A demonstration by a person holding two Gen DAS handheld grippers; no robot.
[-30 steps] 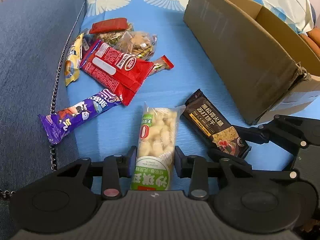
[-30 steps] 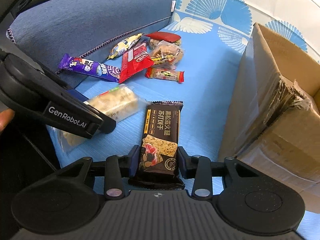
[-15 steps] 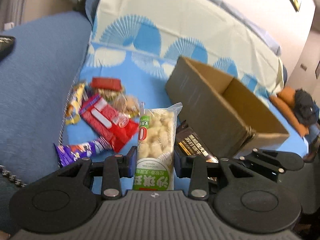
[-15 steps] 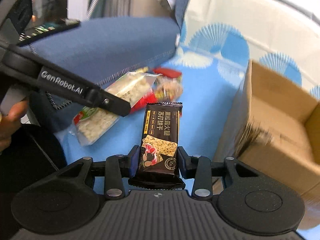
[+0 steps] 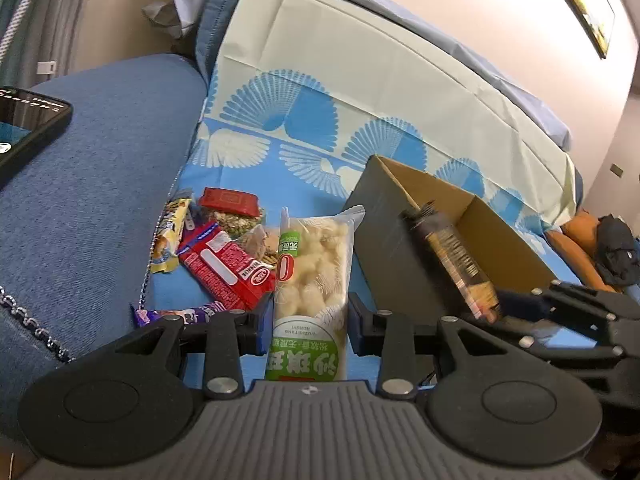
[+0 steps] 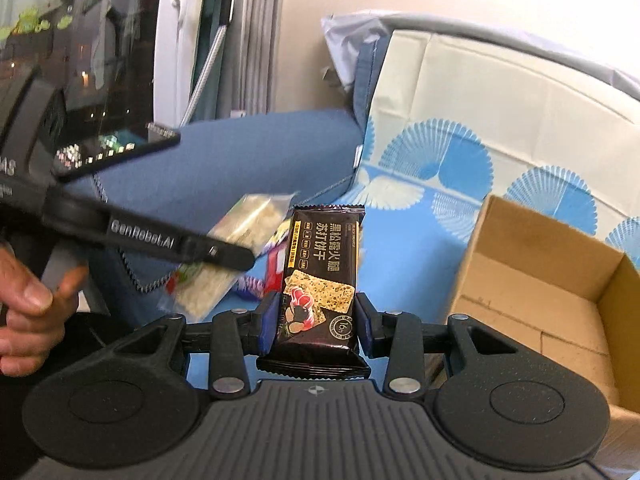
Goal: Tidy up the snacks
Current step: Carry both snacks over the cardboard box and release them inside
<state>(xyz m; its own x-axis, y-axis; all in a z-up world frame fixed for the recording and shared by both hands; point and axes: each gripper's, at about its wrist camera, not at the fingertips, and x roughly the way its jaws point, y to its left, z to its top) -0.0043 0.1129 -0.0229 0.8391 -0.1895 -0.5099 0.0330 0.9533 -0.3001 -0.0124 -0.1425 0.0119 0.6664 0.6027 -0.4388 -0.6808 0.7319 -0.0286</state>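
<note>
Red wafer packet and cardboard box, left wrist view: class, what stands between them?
The clear puffed-snack packet, shut in the left claw, stands between the red wafer packet and the cardboard box.

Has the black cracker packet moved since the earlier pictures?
Yes. The black cracker packet, gripped by the right tongs, rose off the blue sheet toward the cardboard box.

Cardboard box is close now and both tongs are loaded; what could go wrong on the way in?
1. The left tongs grip the clear puffed-snack pack only near its bottom end, so its long free end could swing or slip.
2. The right tongs hold the black cracker pack close beside the left one; the two could collide over the cardboard box.
3. The box's near wall stands high, so a low-carried pack might catch its rim.
</note>
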